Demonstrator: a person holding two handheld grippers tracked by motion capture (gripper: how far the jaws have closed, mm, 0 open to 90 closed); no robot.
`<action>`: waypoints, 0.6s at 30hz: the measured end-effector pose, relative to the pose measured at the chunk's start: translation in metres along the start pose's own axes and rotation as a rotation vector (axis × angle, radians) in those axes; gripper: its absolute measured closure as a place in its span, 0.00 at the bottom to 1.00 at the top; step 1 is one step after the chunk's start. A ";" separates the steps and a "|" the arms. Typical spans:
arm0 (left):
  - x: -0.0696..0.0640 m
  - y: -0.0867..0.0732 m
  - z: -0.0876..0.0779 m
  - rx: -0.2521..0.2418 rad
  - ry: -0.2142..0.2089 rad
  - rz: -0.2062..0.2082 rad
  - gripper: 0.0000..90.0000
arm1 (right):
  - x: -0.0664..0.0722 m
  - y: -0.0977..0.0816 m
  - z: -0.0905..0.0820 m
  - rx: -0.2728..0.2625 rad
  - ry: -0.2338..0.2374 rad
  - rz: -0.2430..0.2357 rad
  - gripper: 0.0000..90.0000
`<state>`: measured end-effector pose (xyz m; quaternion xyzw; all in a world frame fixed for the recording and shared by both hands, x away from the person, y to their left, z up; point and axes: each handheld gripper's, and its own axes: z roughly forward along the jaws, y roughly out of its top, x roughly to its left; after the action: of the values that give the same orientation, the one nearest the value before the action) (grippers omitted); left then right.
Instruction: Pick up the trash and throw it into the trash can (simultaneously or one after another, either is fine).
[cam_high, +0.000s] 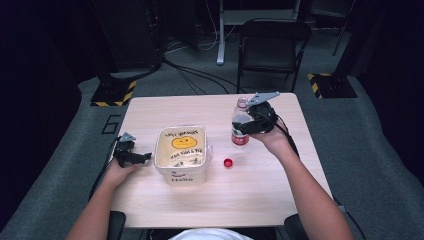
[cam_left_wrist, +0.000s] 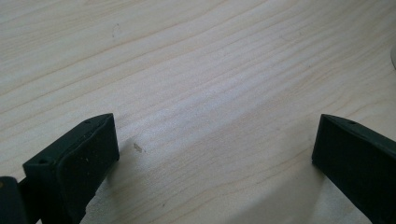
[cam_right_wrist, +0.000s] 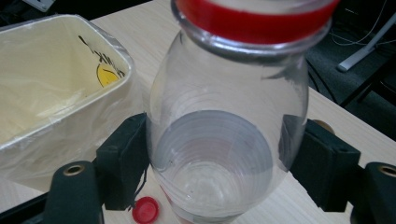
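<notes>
Nearest you, your left gripper (cam_high: 131, 156) rests on the table (cam_high: 260, 195) at its left edge, jaws spread wide with nothing but bare wood between them, as the left gripper view shows. Just beside it to the right stands the cream tub (cam_high: 181, 172) lined with a thin plastic bag and printed with a yellow face. A small red cap (cam_high: 228, 162) lies loose on the wood between the tub and your right forearm. Beyond that, your right gripper (cam_high: 248, 125) is clamped on the clear plastic bottle (cam_high: 240, 125), its pads (cam_right_wrist: 122, 161) pressing the bottle's shoulder from either side, just under the red neck ring (cam_right_wrist: 254, 23). The bottle is open at the top and looks empty, though the view through the curved plastic is poor, so a little liquid at the bottom cannot be ruled out. Whether its base touches the table or hangs just above it is hard to tell. Expect it to be very light, thin-walled and easily dented, and smooth enough to twist or slip in the pads; the shoulder where you have it is stiffer than the soft middle by the red label, so that is the better place to hold. Past the table stands a dark folding chair (cam_high: 272, 47).
</notes>
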<state>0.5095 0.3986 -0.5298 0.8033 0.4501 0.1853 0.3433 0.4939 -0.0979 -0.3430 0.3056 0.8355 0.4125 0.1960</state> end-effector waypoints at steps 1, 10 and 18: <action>0.000 0.000 0.000 0.000 0.000 0.000 0.00 | 0.002 0.003 -0.003 -0.003 0.002 -0.003 0.28; 0.000 0.000 0.000 0.000 0.000 0.000 0.00 | 0.005 0.015 -0.010 -0.016 0.024 -0.014 0.28; 0.000 0.000 0.000 0.000 0.000 0.000 0.00 | 0.009 0.028 -0.020 -0.034 0.038 -0.025 0.28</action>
<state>0.5095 0.3987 -0.5298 0.8034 0.4499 0.1853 0.3432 0.4853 -0.0897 -0.3090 0.2837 0.8357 0.4299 0.1904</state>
